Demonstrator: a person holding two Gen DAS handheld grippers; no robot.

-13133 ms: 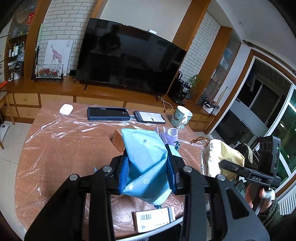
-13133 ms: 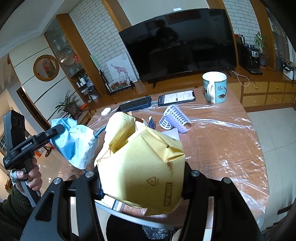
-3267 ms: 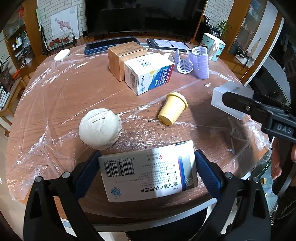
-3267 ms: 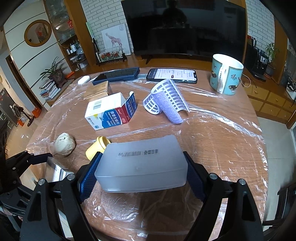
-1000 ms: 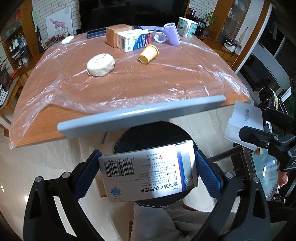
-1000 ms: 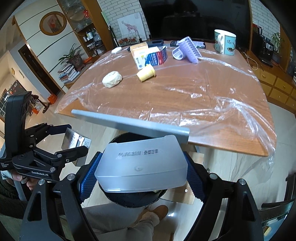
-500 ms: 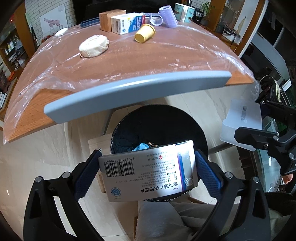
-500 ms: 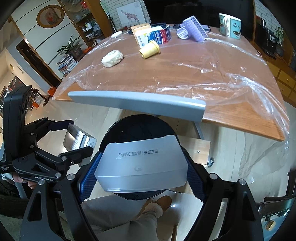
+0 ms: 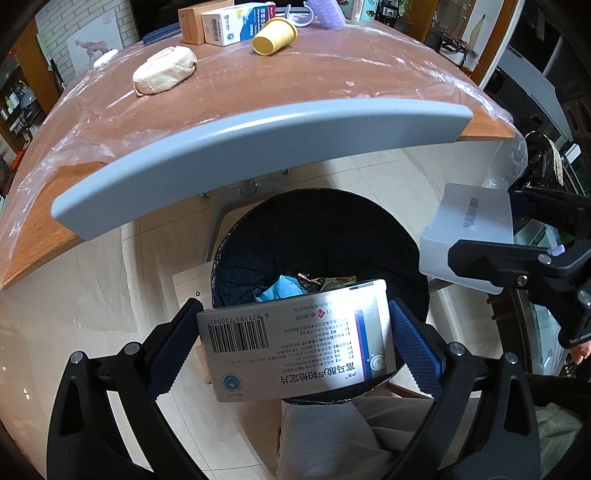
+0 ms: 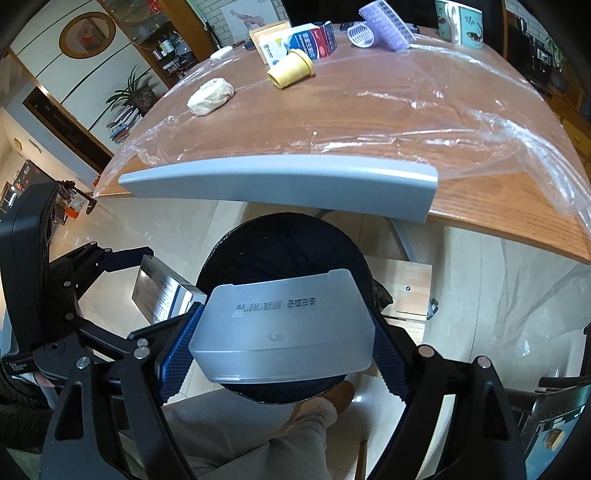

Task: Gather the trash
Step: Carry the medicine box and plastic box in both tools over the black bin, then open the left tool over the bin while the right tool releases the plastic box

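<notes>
My left gripper [image 9: 295, 341] is shut on a white medicine box [image 9: 295, 343] with a barcode, held over the near rim of a round black trash bin [image 9: 317, 229] on the floor. Blue and yellow trash lies inside the bin. My right gripper [image 10: 280, 341] is shut on a frosted plastic box [image 10: 280, 339], held above the same black trash bin [image 10: 284, 243]. The frosted plastic box also shows at the right of the left wrist view [image 9: 469, 236]. The medicine box shows at the left of the right wrist view [image 10: 162, 291].
A wooden table [image 9: 258, 88] under clear plastic film stands beyond the bin, with a grey edge strip [image 9: 258, 144]. On it lie a white paper ball [image 9: 166, 72], a tipped yellow cup [image 9: 275, 37], cardboard boxes [image 9: 229, 24] and a mug [image 10: 458, 22]. My legs are below the bin.
Both grippers have moved lower and closer over the bin with their boxes still held. The bin fills more of each view and its contents show.
</notes>
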